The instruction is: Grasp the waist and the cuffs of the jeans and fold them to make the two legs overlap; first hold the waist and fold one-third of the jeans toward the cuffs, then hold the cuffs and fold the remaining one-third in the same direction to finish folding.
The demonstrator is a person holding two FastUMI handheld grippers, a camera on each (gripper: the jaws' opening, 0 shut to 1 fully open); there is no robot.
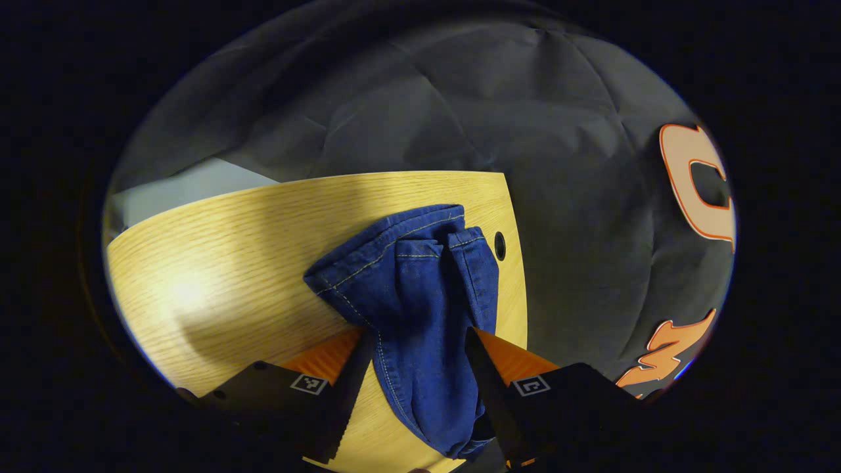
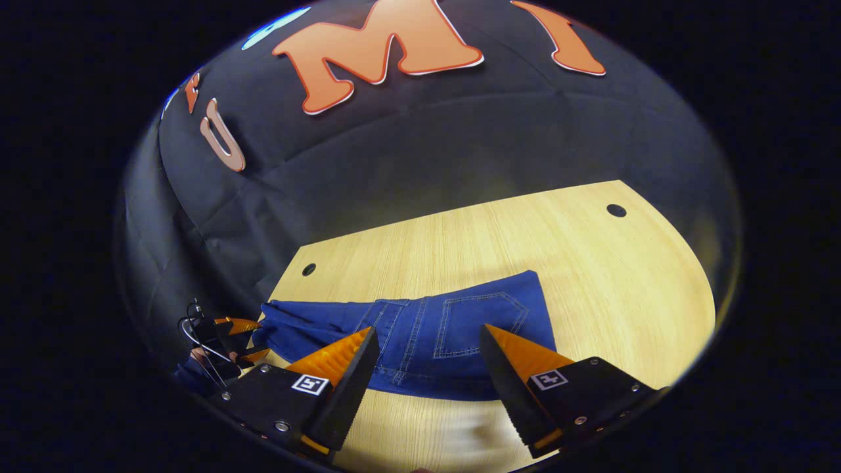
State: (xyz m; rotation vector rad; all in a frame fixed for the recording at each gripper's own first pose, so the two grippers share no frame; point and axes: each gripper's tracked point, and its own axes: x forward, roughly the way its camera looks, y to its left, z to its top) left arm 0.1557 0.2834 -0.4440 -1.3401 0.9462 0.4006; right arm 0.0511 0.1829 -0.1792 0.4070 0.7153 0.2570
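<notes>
Denim first: the jeans (image 2: 427, 328) lie across the wooden table (image 2: 624, 276), legs apparently already overlapped lengthwise, back pocket up. In the right gripper view the waist end sits mid-table toward the near edge; the leg end runs to the table's left edge by a grommet hole (image 2: 309, 269). In the left gripper view the cuffs (image 1: 401, 263) look bunched near the table's far corner.

I have the right gripper (image 2: 427, 351) spread wide over the waist, not pinching. Left gripper (image 1: 417, 355) straddles the leg fabric w/ fingers apart; contact unclear, I judge no grip yet.

Progress est.: leg overlap done; both third-folds left. Waist grab is next.
</notes>
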